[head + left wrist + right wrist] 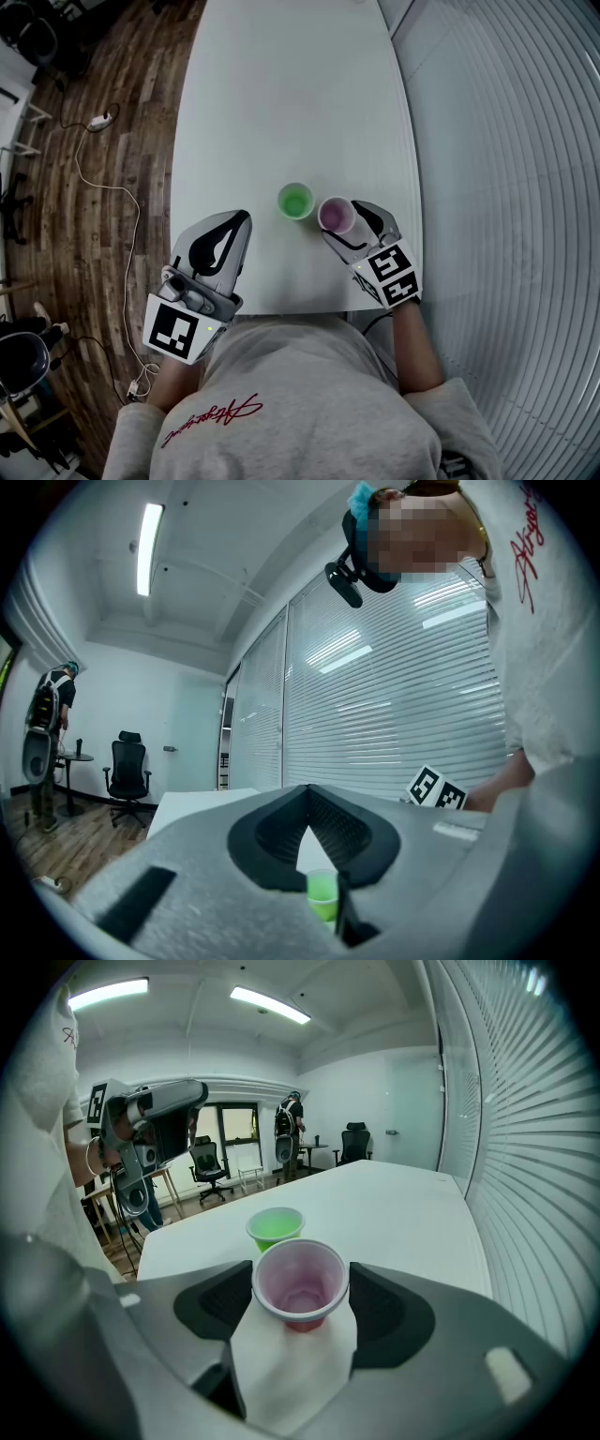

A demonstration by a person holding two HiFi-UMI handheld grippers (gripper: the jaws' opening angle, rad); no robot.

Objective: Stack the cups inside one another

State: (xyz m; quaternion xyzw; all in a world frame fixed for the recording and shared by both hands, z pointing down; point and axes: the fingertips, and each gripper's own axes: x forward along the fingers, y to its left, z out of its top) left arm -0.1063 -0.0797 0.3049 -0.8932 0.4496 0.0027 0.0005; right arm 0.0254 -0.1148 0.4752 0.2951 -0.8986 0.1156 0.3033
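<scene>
Risk noted: the pink cup [300, 1288] looks thin-walled and is taken at the rim only. Too hard a squeeze would probably buckle it, and too light a one could let it slip or tip once lifted. The green cup [276, 1225] stands free on the tabletop [281, 94] just beside it. It could be knocked or pushed away if the pink cup is brought over off-centre, since nothing steadies it. The left gripper [236, 221], at lower left of the head view, is held clear of both cups, with its jaws pressed together on nothing. Position: the pink cup is seated upright between the jaws of the right gripper [300, 1274], at the centre of that gripper's view. Its rim appears to meet both pads, so the jaws are judged to be pinching it at a wide spread. The green cup is seen just beyond it, toward the upper left.
</scene>
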